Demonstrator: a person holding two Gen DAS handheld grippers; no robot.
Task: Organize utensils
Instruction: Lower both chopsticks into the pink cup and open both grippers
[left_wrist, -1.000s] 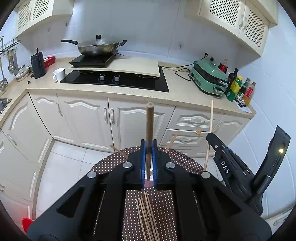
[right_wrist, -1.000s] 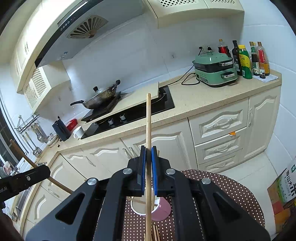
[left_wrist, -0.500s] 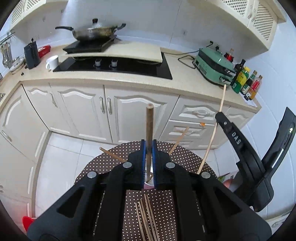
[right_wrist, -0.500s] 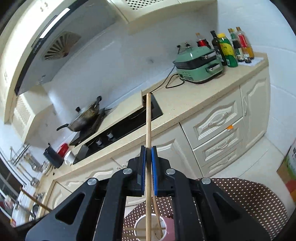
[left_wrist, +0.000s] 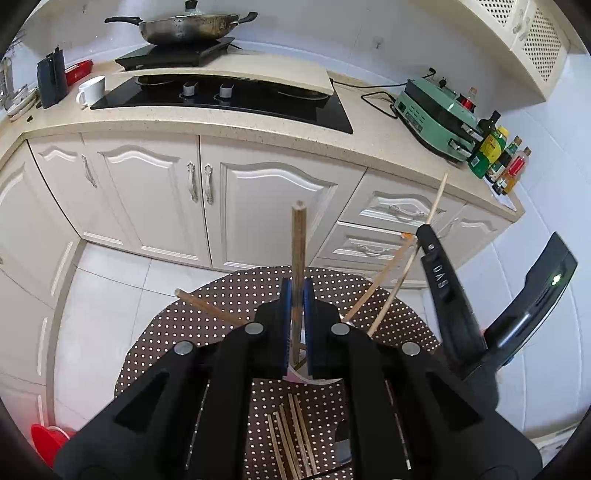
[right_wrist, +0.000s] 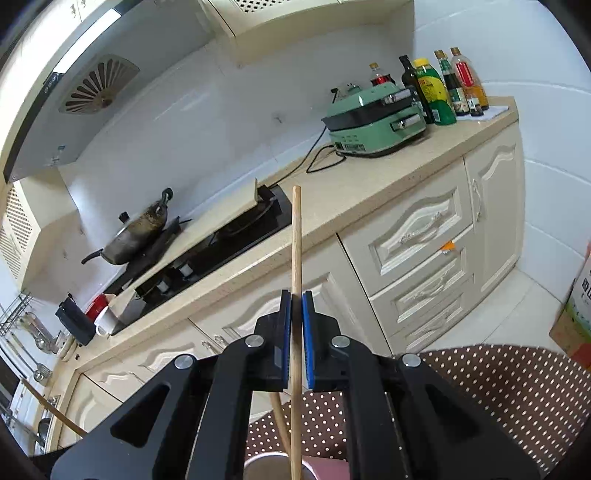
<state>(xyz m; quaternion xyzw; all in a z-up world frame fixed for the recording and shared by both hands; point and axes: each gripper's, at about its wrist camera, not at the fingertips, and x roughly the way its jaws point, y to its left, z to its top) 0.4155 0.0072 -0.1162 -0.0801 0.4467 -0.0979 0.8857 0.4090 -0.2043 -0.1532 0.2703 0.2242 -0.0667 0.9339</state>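
My left gripper (left_wrist: 295, 295) is shut on a dark brown chopstick (left_wrist: 297, 240) that stands upright over a pink and white cup (left_wrist: 295, 377) on the polka-dot table (left_wrist: 236, 291). Two more chopsticks (left_wrist: 380, 280) lean out of that cup. Several loose chopsticks (left_wrist: 291, 435) lie on the cloth below my fingers. My right gripper (right_wrist: 296, 306) is shut on a pale chopstick (right_wrist: 296, 240), whose lower end reaches down at the cup (right_wrist: 266, 466). From the left wrist view the right gripper (left_wrist: 424, 232) shows at the right, its pale chopstick (left_wrist: 439, 195) sticking up.
Behind the table runs a kitchen counter (left_wrist: 369, 122) with a black hob (left_wrist: 229, 99), a wok (left_wrist: 184, 27), a green appliance (left_wrist: 436, 118) and bottles (left_wrist: 495, 155). White cabinets (left_wrist: 258, 206) stand below it. A cardboard box (right_wrist: 576, 317) sits on the floor at the right.
Both grippers have sunk toward the cup with their chopsticks still held. The table and cup look nearer, and the right gripper has rolled and tipped lower.
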